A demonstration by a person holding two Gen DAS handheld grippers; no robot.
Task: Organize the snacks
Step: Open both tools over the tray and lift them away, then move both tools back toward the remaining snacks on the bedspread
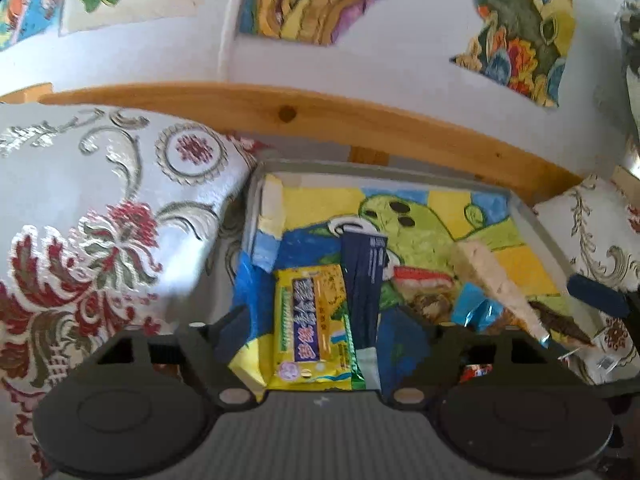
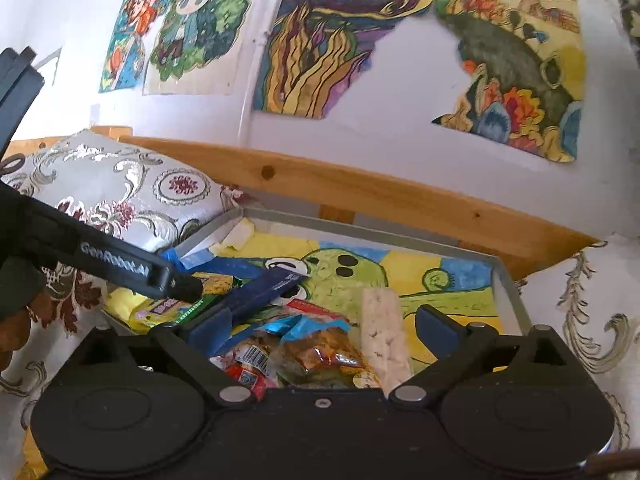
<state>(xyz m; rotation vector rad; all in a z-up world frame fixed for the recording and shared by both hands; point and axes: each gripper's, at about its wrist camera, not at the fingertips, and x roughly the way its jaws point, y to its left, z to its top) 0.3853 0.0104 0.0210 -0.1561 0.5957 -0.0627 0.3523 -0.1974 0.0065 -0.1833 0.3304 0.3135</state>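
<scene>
You are hovering both grippers over the grey tray (image 1: 536, 224), lined with a crayon-bright drawing, where the snacks are lying. Your left gripper (image 1: 320, 320) is spread wide and straddling the glossy yellow wafer packet (image 1: 310, 320), with the slim navy stick pack (image 1: 362, 280) just beside it. Your right gripper (image 2: 320, 328) is also gaping, empty, above the crinkly blue and orange wrappers (image 2: 312, 344) and the pale, bumpy rice bar (image 2: 384, 340). Judging by this, sorting is under way; next you probably need to lower the left fingers and close squarely, since the film looks slippery.
</scene>
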